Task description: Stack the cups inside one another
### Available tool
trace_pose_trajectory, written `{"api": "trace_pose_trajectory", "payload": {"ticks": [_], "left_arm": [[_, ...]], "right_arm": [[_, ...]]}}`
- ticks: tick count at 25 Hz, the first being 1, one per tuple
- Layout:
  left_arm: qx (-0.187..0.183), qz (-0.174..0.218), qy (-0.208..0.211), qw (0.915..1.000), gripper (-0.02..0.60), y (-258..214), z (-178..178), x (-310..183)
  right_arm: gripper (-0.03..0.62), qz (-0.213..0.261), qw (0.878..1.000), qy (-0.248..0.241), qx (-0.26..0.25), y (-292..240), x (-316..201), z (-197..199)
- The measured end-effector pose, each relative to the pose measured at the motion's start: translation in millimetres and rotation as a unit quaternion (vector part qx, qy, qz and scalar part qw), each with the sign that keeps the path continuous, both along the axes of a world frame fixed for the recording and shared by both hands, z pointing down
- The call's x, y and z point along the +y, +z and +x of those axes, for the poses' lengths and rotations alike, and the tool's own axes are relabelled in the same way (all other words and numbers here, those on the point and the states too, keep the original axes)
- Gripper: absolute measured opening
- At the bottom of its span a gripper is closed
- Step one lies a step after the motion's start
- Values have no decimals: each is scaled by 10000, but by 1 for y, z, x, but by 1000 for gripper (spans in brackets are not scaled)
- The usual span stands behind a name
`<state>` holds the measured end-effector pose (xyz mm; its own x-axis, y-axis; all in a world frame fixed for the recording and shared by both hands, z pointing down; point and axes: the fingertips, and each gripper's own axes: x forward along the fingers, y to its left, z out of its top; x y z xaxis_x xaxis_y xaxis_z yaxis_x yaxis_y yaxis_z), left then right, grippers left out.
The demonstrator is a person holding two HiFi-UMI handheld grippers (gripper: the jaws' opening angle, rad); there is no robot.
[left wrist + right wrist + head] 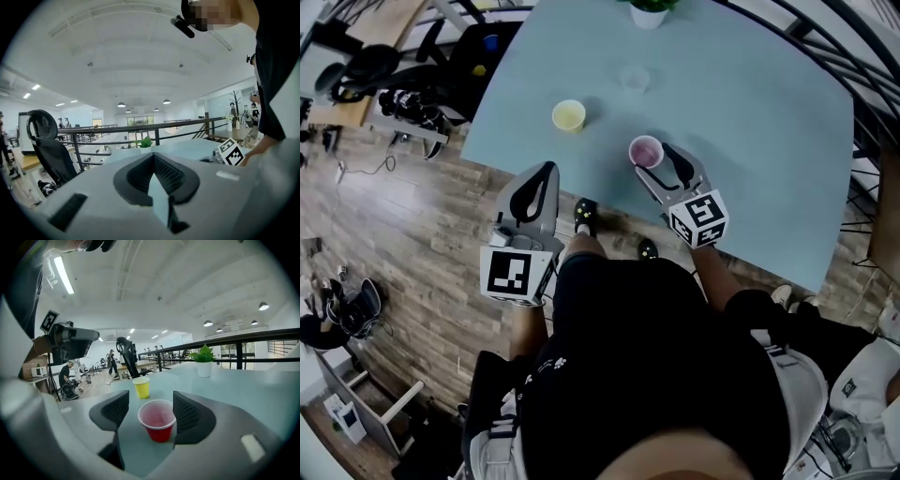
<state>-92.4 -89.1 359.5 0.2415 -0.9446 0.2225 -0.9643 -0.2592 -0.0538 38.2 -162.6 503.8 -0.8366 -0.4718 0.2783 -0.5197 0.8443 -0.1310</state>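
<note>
Each tool carries a cube whose faces bear black-and-white square marker patterns; no readable words show on them or on the cups. The red cup stands upright on the pale blue counter, near its front edge, between the jaws of the right tool. Those jaws are spread wide with a clear gap on the cup's left, while its right pad sits right against the rim, so nothing is gripped. The yellow cup stands upright farther in and to the left, apart from the red one. A clear cup sits beyond both, toward a white-potted plant at the far edge. The left tool hangs off the counter's near edge over the wooden floor, its jaw tips together with nothing between them. A black railing and a black office chair stand beyond the counter.
</note>
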Motion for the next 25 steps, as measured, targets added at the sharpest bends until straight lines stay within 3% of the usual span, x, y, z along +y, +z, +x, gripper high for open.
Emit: {"api": "trace_pose_trajectory", "payload": {"ticks": [9,25], "left_arm": [[-15,-76,-30,10000,-12,5,-17,-5],[62,-154,-164,9997,-12,11,-46,-9]], "right_arm": [[348,-61,9982,146,579,30,-12,-7],[347,-139,9968,178,762,45,-20,-22]]}}
